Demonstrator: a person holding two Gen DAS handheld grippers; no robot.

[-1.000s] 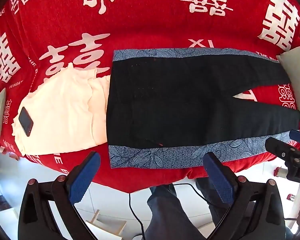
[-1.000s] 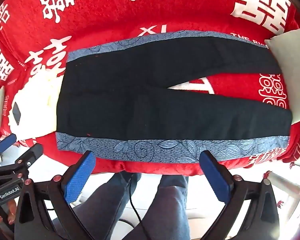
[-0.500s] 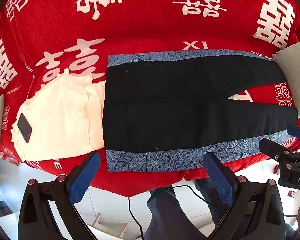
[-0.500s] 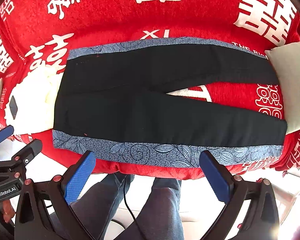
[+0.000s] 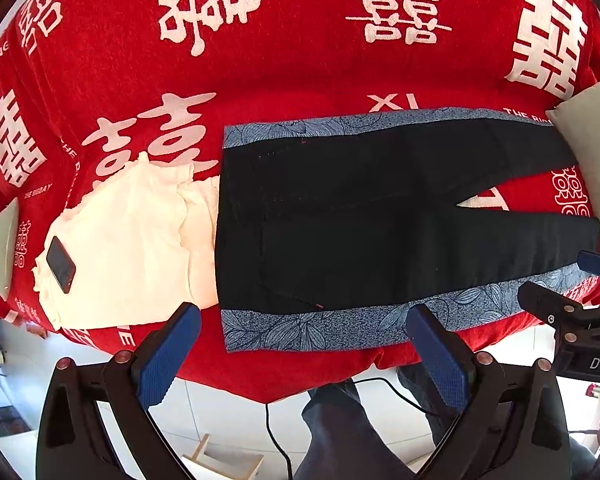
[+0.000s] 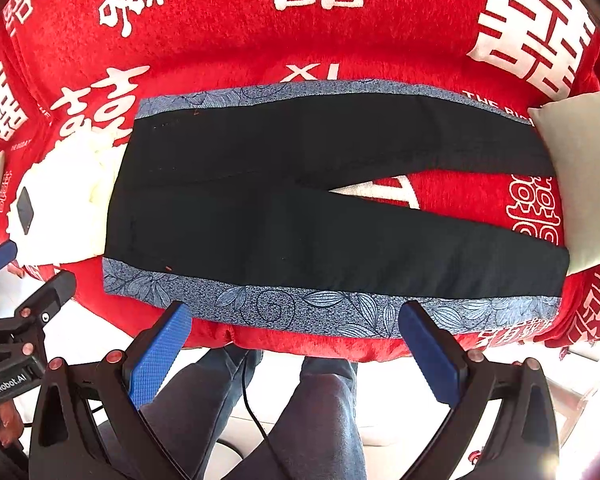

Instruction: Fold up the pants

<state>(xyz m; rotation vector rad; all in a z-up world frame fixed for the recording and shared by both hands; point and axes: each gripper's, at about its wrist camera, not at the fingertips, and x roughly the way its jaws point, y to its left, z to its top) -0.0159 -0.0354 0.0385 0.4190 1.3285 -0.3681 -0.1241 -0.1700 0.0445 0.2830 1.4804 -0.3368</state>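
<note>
both tongs (image 5: 304,354) (image 6: 296,350) gape above flat black pants (image 5: 380,224) with blue-patterned sides.

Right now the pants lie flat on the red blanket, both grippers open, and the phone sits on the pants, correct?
Not quite. The left wrist view shows the phone on the cream garment, beside the pants. The rest holds: red blanket, left gripper and right gripper open.

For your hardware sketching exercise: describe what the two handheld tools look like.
Each tool is black, with angular arms, copper-coloured rivets and two blue ribbed pads: left tool, right tool. White lettering marks their bodies, "GenRobot.AI" on the left. A thin black cable hangs below.
</note>
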